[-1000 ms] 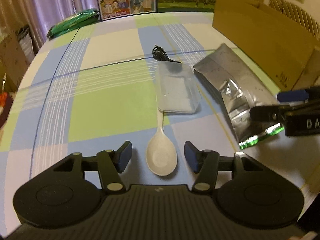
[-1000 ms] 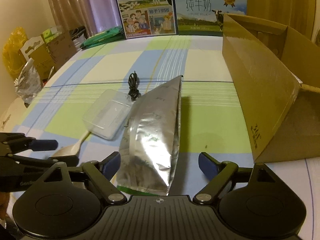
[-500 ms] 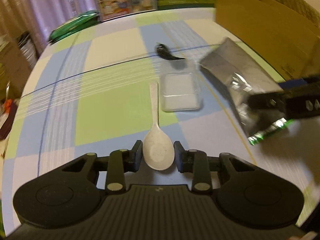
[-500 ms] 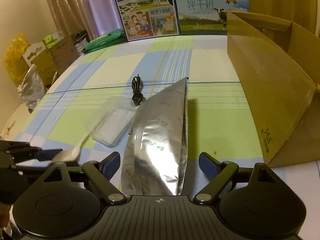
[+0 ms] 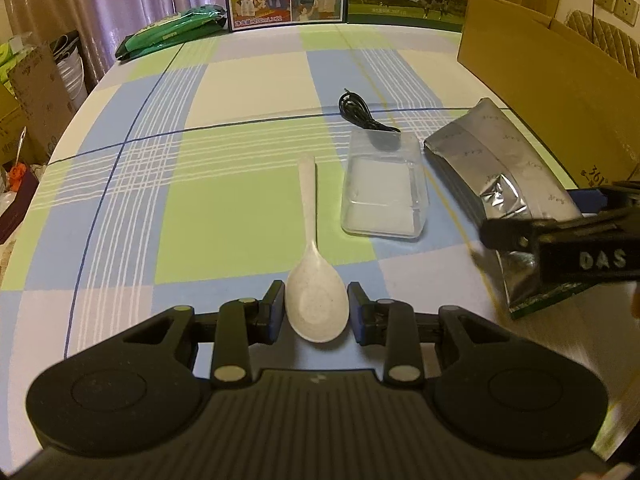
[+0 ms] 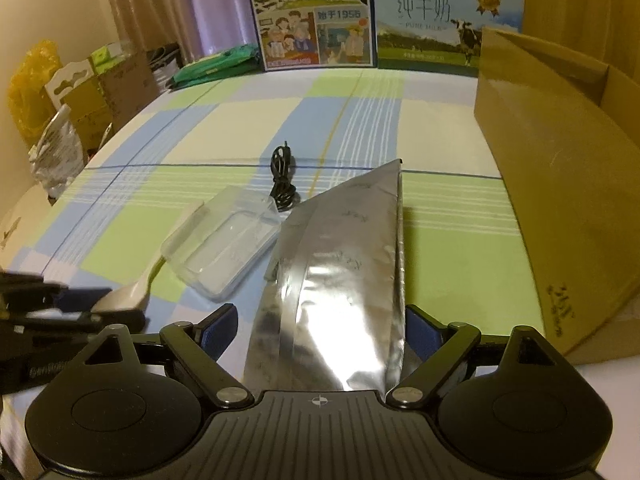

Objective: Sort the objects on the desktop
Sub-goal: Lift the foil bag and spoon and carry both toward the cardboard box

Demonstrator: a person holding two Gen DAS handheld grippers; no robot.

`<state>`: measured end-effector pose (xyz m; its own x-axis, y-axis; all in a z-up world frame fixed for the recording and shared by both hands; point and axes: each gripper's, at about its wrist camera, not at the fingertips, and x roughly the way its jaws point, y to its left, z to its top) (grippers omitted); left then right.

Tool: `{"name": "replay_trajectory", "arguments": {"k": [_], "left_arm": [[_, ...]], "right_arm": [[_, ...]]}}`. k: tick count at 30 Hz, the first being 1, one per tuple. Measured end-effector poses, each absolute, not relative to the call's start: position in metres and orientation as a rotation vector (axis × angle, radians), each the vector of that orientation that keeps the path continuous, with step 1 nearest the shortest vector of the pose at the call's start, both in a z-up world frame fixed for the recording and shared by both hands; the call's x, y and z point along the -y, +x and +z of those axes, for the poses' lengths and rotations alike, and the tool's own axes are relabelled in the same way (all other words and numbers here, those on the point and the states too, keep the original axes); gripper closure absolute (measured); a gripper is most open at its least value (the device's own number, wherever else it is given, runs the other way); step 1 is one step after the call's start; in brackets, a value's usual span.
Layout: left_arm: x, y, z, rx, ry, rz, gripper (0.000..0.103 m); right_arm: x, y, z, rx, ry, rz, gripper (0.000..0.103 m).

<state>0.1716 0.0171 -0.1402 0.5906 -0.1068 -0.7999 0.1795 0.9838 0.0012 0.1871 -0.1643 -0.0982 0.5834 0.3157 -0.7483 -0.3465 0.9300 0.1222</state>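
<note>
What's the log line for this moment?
left gripper: shut on spoon | right gripper: open around foil pouch

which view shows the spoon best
The left wrist view: the whole spoon lies unobstructed, bowl between the left gripper's fingers. The right wrist view shows it small, partly hidden behind the clear box.

The tablecloth [image 5: 248,200] is checked in pale green, light blue and cream with thin white and dark-blue lines. The spoon [image 5: 316,308] is speckled off-white, the pouch [image 6: 340,280] shiny silver, the cable [image 5: 356,110] black, the box [image 6: 552,184] at 3 o'clock brown.
</note>
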Motion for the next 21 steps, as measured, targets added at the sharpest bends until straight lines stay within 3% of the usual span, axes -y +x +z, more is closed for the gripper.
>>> {"name": "replay_trajectory", "arguments": {"k": [12,21], "left_arm": [[-0.02,0.177,-0.141,-0.92,0.06,-0.172,0.075],[-0.019,0.18,-0.143,-0.914,0.057,-0.17,0.075]], "right_arm": [[0.155,0.213,-0.106,-0.946,-0.079,0.347,0.02],[0.153,0.212,-0.106,-0.925,-0.112,0.332,0.047]]}}
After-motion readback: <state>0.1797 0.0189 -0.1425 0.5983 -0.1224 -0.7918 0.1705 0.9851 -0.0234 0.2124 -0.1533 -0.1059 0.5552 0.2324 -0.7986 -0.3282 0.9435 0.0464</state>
